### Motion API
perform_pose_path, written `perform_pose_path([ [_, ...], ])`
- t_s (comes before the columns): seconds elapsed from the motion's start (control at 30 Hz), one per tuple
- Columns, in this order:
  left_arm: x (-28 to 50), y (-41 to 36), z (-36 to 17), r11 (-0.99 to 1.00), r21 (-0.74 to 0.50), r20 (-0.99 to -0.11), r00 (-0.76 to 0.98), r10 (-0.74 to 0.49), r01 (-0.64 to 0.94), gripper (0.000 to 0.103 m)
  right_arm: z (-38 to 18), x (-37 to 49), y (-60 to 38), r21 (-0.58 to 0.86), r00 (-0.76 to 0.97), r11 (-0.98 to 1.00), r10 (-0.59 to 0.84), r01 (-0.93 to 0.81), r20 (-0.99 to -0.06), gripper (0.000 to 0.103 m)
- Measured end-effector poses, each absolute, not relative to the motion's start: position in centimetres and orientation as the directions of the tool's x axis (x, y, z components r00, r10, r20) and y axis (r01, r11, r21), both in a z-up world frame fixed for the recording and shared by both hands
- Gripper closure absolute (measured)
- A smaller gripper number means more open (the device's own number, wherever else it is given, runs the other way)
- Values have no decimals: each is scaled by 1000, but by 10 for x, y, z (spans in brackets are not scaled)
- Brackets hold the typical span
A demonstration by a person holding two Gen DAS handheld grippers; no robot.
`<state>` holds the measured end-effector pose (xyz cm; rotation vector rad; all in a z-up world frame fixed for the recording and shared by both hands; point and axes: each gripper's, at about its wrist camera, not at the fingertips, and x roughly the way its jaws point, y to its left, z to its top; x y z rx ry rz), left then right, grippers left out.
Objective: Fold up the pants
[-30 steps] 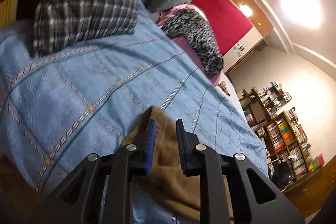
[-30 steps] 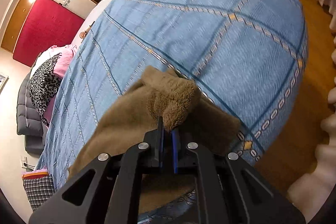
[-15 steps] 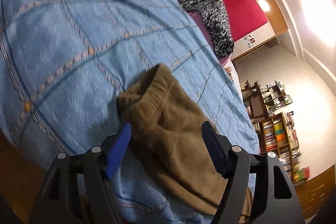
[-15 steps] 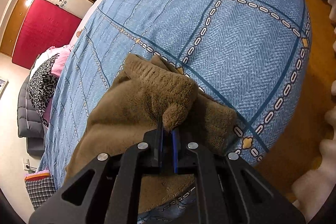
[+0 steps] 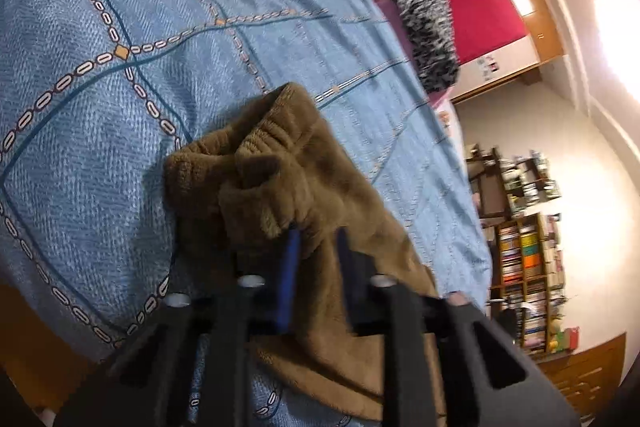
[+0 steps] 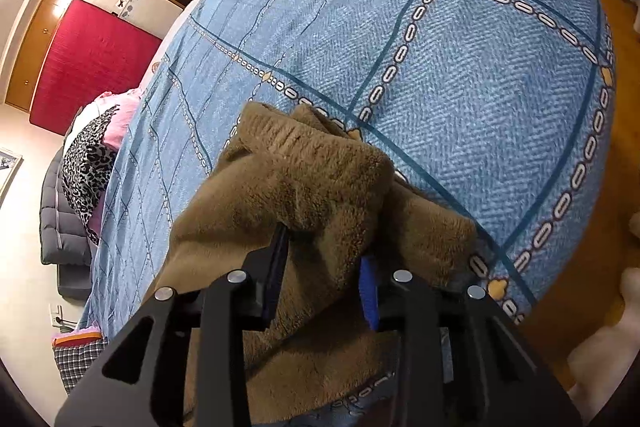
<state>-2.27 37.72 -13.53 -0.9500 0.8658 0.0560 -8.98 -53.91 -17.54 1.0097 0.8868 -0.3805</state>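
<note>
Both tongs sit low in frame: left tongs (image 5: 316, 239), just closing, pinch the brown pants (image 5: 304, 211); right tongs (image 6: 324, 251), just opening, straddle them loosely.

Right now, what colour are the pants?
Brown fleece pants, clearest in the right wrist view.

- Left gripper (image 5: 316, 239): pitched downward, jaws have just been closing and stand narrow, a fold of the brown pants (image 5: 320, 187) pinched between the pads.
- Right gripper (image 6: 326, 251): pitched steeply downward, jaws have just been opening, now parted, with fabric bulging between them.
</note>
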Motion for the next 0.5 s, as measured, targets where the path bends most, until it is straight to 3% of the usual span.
perform_pose_path([
  [0.03,-21,377,-135,604,-681,-678,669,-305,-415,97,-173,-88,-539,566,611,518,102,641,-785,70],
  [0.13,-21,383,-128,585,-678,-680,682,-269,-446,103,-160,-89,-536,551,652,571,37,608,-757,92],
  [0.37,-39,401,-89,610,-667,-645,742,-184,-428,103,-126,-84,-525,492,692,667,-50,560,-721,94],
  [0.5,-41,391,-85,657,-617,-695,691,-197,-434,101,-131,-75,-523,484,677,666,-42,567,-735,94],
])
